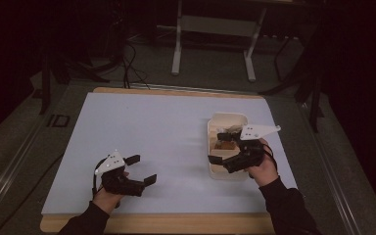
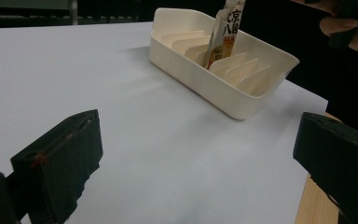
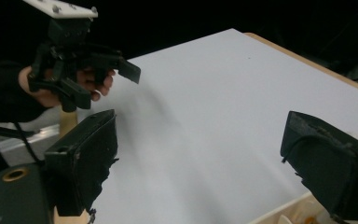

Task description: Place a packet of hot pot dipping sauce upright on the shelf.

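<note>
Left gripper view: printed orange-white sachet (image 2: 223, 35) upright in cream rack (image 2: 242, 100)

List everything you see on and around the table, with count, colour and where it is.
organiser tray: one, cream, with slanted dividers, right side of the sheet
sachet: one, orange and white with printed characters, standing tilted in a tray slot
sheet: one, pale blue-white, covering the tabletop
table: one, wooden, edge showing around the sheet
frame legs: two, white, on the floor beyond the table
cables: several, black, on the floor at far left
left tool: one, black, open, near left of the sheet
right tool: one, black, open, over the tray
</note>
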Motion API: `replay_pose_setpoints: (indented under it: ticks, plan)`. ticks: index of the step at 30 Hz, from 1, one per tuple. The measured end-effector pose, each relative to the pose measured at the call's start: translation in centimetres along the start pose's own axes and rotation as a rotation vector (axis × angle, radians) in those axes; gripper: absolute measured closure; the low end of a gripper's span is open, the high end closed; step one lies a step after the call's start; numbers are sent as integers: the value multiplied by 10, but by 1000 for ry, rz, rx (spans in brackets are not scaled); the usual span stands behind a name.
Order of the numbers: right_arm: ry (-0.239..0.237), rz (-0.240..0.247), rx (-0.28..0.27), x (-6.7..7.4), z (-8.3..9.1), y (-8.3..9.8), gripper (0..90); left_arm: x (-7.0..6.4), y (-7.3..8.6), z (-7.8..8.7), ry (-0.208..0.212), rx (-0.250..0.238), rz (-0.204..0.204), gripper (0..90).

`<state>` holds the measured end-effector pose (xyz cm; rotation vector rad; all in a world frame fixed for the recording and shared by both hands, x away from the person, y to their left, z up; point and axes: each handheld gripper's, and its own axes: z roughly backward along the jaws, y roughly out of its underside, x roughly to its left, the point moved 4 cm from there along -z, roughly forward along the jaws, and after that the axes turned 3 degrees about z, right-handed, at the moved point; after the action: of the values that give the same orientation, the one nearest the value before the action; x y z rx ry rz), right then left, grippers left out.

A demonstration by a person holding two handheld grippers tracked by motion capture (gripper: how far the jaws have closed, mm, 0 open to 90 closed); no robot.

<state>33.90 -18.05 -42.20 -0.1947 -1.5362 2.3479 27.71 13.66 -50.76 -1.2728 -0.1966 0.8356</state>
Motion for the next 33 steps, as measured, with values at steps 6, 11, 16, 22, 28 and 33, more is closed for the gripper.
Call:
replay_pose_setpoints:
  ticks: [6,11,16,22,28,33]
  plan:
    - [-13,-12,-12,15,1,8,109,-1,0,0,2,2,-8,17]
    - [-8,-2,4,27,0,19,109,-2,1,0,8,6,-15,17]
    - [16,16,0,40,4,32,109,-3,1,0,8,8,-32,17]
    - [0,1,-20,47,11,44,109,-4,1,-1,9,12,-36,17]
    - [5,0,-18,51,19,55,109,-4,1,-1,10,15,-40,17]
    - [23,-6,0,54,24,64,109,-5,2,-2,10,19,-41,17]
